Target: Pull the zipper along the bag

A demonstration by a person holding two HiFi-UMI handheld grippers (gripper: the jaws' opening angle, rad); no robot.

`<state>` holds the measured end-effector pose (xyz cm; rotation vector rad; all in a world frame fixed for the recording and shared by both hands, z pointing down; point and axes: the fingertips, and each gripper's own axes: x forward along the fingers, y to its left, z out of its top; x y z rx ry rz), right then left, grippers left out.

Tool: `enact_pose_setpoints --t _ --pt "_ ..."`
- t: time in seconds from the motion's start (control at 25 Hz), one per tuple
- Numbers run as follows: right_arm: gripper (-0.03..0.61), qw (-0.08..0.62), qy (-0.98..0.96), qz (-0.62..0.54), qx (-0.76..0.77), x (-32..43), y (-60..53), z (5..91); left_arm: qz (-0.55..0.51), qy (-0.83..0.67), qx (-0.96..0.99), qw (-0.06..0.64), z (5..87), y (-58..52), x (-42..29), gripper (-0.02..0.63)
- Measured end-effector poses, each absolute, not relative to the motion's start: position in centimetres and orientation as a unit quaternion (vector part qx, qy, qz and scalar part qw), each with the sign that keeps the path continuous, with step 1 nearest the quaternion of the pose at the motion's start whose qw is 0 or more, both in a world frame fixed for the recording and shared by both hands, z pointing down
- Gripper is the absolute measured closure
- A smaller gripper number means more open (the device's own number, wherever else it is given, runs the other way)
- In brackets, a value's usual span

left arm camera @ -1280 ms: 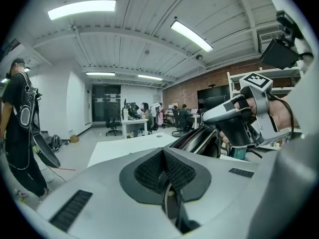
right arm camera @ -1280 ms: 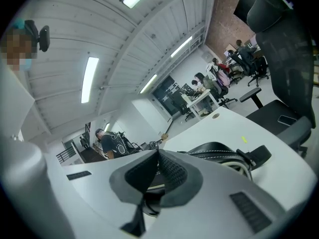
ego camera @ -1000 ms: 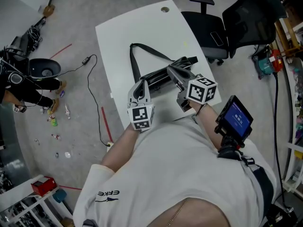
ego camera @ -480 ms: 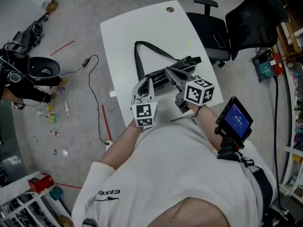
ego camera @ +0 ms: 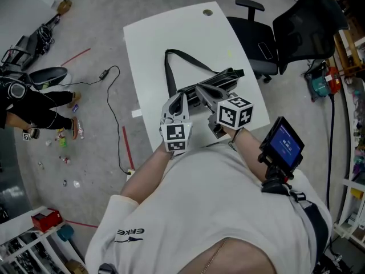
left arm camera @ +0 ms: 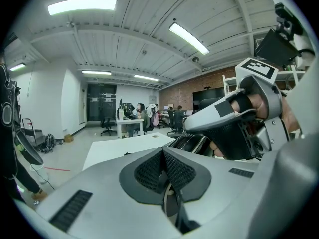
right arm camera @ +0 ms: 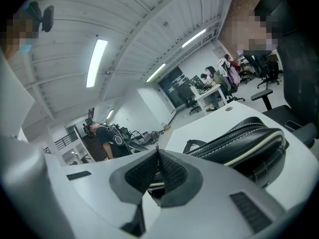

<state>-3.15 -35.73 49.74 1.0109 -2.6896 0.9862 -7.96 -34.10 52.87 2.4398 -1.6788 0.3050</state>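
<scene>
1. The right gripper (right arm camera: 157,159) has its mesh-padded fingers (right arm camera: 143,176) pressed together. A thin metal sliver pokes up from their seam, most likely the zipper pull (right arm camera: 156,147), pinched flat between the pads.
2. The left gripper (left arm camera: 163,162) also has its fingers (left arm camera: 149,171) closed pad to pad. From the head view its tip sits at the near-left end of the bag; I cannot tell whether fabric is caught in them.
3. The soft black bag with pale piping (right arm camera: 239,143) starts directly behind the right fingers and runs away to the right. It lies on its side on the white bench (ego camera: 154,39), with its black strap (ego camera: 169,73) looped over the far side.
4. It looks light, supple and stitched, so it should bunch or slide rather than resist.
5. The pull is small and probably slippery, so it is best gripped low, near the slider.
6. The bag end near the left fingers is the place to anchor against the tug.
</scene>
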Motion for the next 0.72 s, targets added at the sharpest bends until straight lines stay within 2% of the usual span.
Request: enact_pose_setpoints --t 0.4,0.72 --pt "0.568 0.059 -0.882 0.327 0.334 -2.9 -35.7 50.3 0.108 -0.553 0.822 0.085 53.1 -34.0 -7.6 0.612" --pt "0.568 0.055 -0.878 0.327 0.344 -2.1 -35.9 50.1 0.148 -0.544 0.819 0.109 56.4 -31.8 -8.9 0.611"
